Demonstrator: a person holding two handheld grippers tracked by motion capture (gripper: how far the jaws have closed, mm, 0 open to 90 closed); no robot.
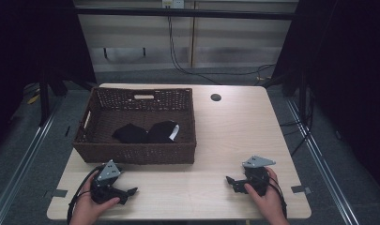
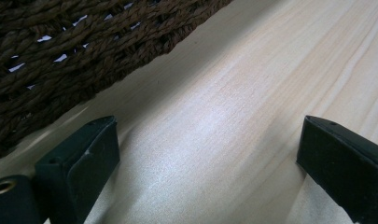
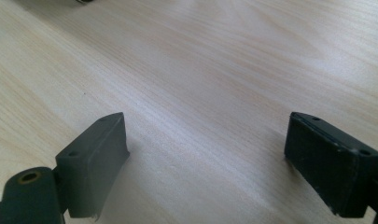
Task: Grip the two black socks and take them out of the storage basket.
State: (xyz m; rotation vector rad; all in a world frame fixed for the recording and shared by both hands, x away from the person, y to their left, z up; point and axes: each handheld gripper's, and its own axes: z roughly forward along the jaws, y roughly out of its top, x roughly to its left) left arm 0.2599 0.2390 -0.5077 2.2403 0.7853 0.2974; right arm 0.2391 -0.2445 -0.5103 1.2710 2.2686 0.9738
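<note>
Two dark socks (image 1: 148, 132) lie in the basket (image 1: 135, 153), beyond the left gripper (image 1: 126, 192). Left is nearer; right gripper (image 1: 231, 183) well apart. Both sets of jaws spread, empty.

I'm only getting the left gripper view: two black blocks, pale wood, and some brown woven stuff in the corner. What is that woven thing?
Observer: A brown wicker basket on the table, just beyond the left gripper.
Operator: Is there anything in it?
Observer: Yes, two dark bundles of cloth lie on its floor, one showing a white patch. I cannot tell what they are.
Operator: And where is the other gripper?
Observer: The right gripper rests near the table's front right, held in a hand. Its jaws are wide apart, over bare wood.
</note>
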